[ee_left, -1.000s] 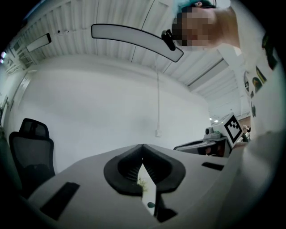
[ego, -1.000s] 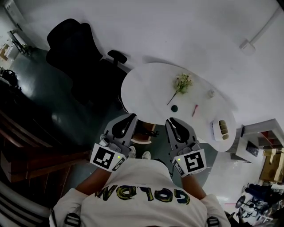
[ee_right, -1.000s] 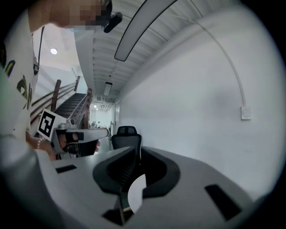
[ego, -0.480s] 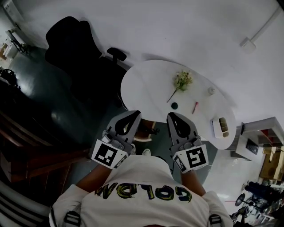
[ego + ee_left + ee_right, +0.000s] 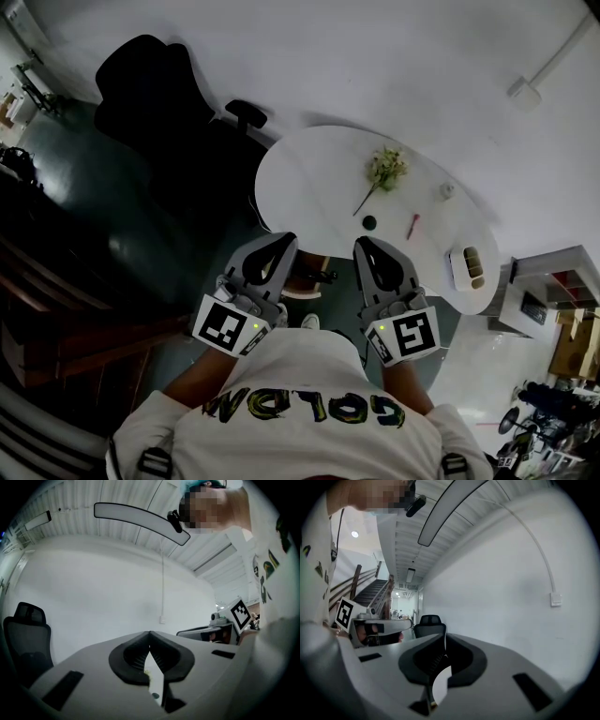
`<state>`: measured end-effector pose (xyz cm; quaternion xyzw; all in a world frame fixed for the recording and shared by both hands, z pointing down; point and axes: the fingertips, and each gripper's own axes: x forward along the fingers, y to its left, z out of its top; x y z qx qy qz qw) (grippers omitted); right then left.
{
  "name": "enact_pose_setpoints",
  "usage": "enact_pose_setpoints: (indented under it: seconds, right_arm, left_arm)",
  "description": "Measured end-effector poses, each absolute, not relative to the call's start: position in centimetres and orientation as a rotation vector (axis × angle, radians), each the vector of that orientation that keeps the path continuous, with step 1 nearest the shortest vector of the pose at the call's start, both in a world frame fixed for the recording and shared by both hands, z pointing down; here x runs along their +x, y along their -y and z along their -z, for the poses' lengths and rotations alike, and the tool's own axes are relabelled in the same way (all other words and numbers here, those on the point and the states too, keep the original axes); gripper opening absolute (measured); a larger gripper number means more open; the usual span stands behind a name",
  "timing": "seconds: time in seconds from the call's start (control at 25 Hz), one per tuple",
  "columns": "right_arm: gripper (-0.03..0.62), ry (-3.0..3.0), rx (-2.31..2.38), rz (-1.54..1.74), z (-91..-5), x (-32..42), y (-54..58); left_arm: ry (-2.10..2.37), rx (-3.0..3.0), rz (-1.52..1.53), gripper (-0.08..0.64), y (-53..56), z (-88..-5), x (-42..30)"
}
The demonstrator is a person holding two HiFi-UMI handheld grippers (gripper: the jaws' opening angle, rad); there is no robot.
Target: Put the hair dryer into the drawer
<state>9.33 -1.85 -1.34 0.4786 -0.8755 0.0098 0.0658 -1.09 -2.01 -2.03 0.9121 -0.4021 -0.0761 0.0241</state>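
Almost nothing has shifted in the past second: your left gripper (image 5: 287, 241) and right gripper (image 5: 362, 245) sit side by side before your chest, aimed at the near rim of the round white table (image 5: 309, 178). Both pairs of jaws are closed tip to tip, with nothing between them. Dark floor (image 5: 112, 225) lies open to your left, bounded by a black office chair (image 5: 150, 94) standing close by the table's far-left side. A white cabinet (image 5: 539, 295) crowds the right. Only the head view shows the tabletop, with a flower sprig (image 5: 384, 172), a few small items and a white tray (image 5: 469, 267) near its right edge. The right gripper view alone catches a staircase (image 5: 377, 592) and a lit corridor (image 5: 401, 604). The left gripper view alone shows a long curved ceiling lamp (image 5: 140, 520). No view lets you pick out the hair dryer or the drawer.
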Motion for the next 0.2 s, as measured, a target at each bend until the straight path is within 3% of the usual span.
enact_pose_setpoints:
  seconds: [0.2]
  right_arm:
    - [0.026,2.641,1.439,-0.024,1.23,9.17,1.82]
  left_arm:
    - [1.249,2.817,0.239,0.011,2.18,1.88,-1.13]
